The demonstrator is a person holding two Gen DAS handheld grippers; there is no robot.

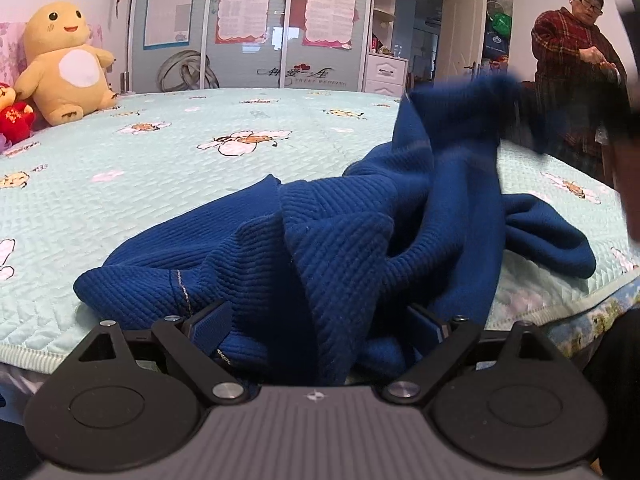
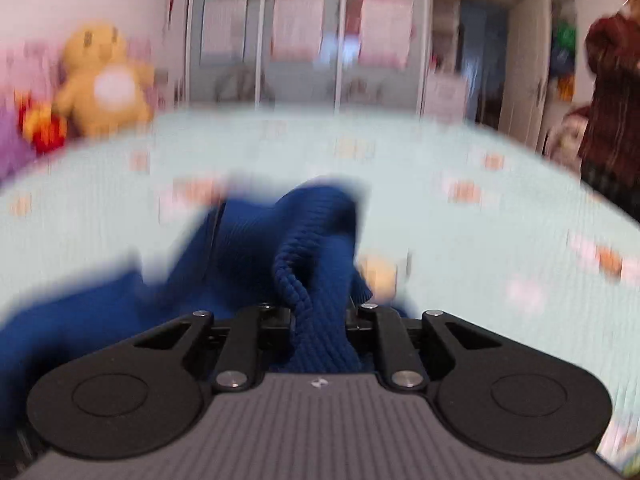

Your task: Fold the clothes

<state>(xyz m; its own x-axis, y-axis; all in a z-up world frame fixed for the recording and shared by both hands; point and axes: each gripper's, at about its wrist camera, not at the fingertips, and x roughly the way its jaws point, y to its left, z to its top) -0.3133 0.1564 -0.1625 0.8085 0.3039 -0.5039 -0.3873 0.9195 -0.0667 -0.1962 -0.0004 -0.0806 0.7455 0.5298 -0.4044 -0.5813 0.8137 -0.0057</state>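
Note:
A dark blue ribbed knit garment [image 1: 340,248] lies crumpled on the near edge of the bed [image 1: 160,184]. My left gripper [image 1: 320,328] stands open and wide at the bed's edge, with the garment's bunched cloth between its fingers and neither pad pressing on it. One end of the garment [image 1: 460,120] is lifted up at the right and looks blurred. In the right wrist view my right gripper [image 2: 320,316] is shut on a raised fold of the garment [image 2: 316,272], and the rest of the cloth trails down to the left.
The bed has a pale green quilted cover with bee prints. A yellow plush toy [image 1: 64,64] and a red one [image 1: 16,116] sit at its far left. A person in a red plaid top [image 1: 572,80] stands beyond the bed's right side. A wardrobe [image 1: 248,24] is behind.

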